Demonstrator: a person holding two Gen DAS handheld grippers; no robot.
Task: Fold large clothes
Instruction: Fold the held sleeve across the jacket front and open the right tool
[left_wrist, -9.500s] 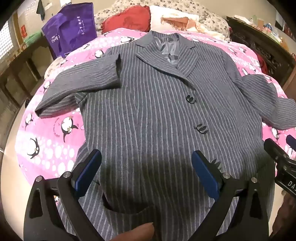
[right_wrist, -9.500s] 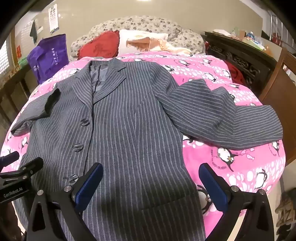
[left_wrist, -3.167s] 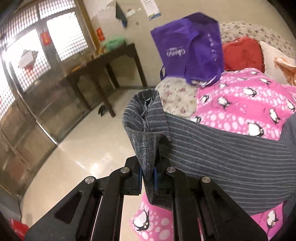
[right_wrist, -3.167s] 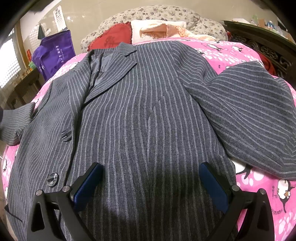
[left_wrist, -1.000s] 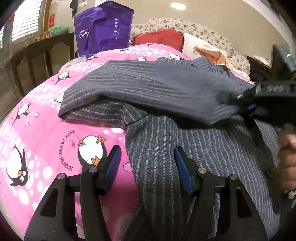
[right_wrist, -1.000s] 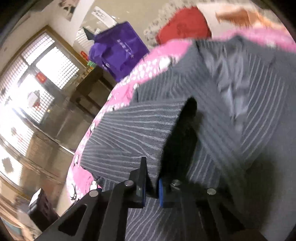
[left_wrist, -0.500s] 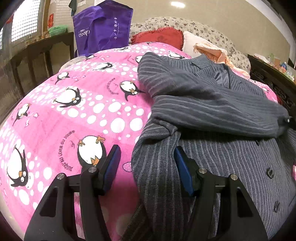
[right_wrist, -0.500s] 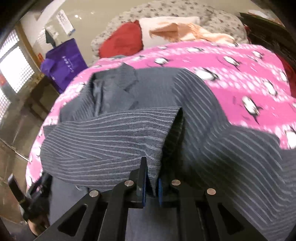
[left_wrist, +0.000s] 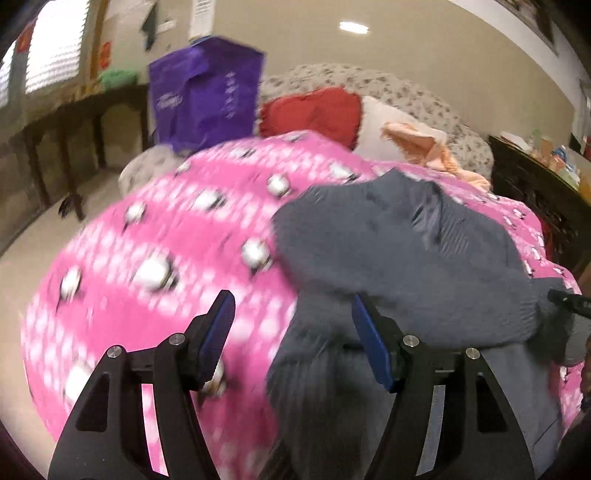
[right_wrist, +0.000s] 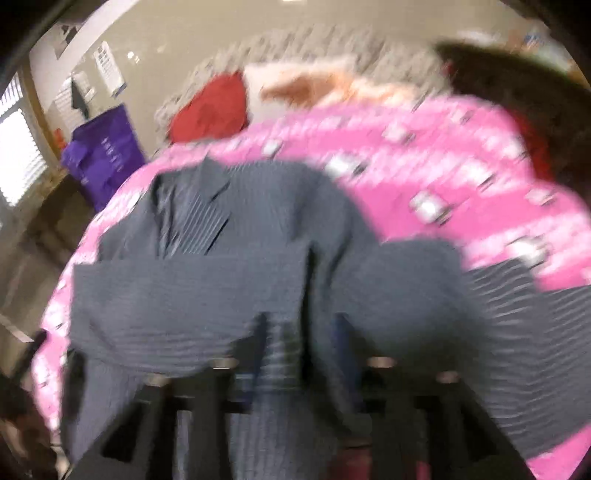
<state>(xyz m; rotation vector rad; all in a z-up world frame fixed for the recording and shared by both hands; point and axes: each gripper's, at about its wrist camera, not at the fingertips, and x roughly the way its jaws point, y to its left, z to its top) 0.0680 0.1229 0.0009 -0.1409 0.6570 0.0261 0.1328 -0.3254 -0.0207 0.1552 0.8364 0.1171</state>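
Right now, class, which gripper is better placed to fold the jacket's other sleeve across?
Probably the right gripper: that sleeve lies on its side; the left gripper is open at the opposite edge.

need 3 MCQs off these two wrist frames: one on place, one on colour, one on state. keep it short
1. Where does the purple bag stand?
A. at the far left corner of the bed, near the red pillow
B. on the jacket
C. in the left gripper

2. What colour is the blanket under the jacket?
A. white
B. pink with penguins
C. green

3. How do the jaws of the left gripper stand?
A. shut on a sleeve
B. shut on nothing
C. open, holding nothing

Answers:
1 A, the left wrist view shows it beside the pillow, clear of the jacket.
2 B, pink shows all around the grey cloth.
3 C, the blue pads stand well apart.
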